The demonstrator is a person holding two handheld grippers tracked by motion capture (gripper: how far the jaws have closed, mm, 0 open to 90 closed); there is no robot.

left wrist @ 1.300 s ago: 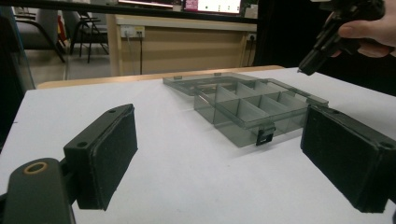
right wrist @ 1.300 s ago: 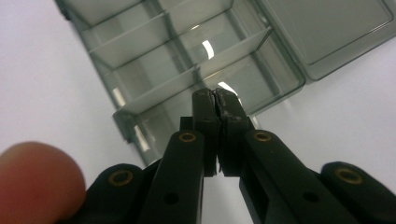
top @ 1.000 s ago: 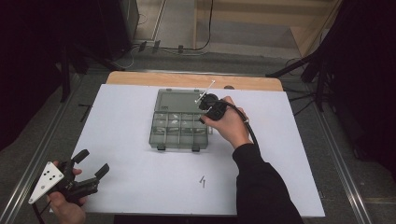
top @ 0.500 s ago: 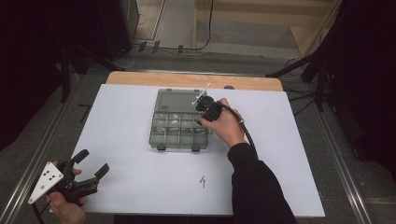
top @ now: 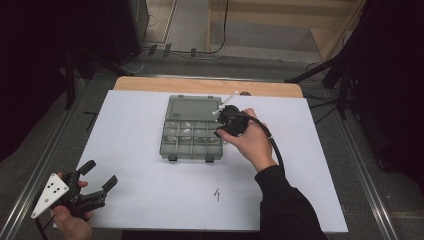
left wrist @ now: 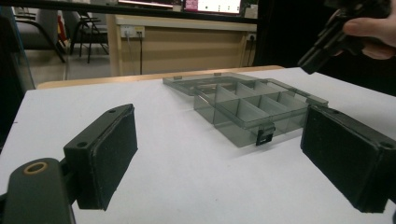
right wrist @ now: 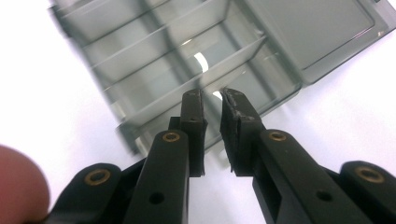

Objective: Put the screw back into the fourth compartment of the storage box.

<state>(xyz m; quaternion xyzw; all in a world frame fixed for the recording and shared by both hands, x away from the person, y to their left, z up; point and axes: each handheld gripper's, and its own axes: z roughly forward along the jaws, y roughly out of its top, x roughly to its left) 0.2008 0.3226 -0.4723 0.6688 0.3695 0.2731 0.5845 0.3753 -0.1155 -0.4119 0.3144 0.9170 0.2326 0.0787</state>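
Note:
A grey see-through compartment box [top: 192, 127] lies open on the white table, its lid folded back on the far side. My right gripper [top: 219, 129] hangs just above the box's right-hand compartments [right wrist: 154, 60], pointing down into them. Its jaws [right wrist: 212, 95] have just been opening and stand a narrow gap apart with nothing between them. My left gripper [top: 101, 173] rests at the table's near left corner, wide open and empty [left wrist: 219, 154], facing the box [left wrist: 247, 105]. The left gripper view also catches the right gripper [left wrist: 327, 35] at its top right.
Two small screws [top: 217, 194] lie on the white sheet in front of the box, near the right forearm. A wooden table edge [top: 200, 86] runs behind the box. Metal rails and cables line the floor on both sides.
The right gripper edged left over the box, then came back right and slightly nearer. The left gripper stayed where it was.

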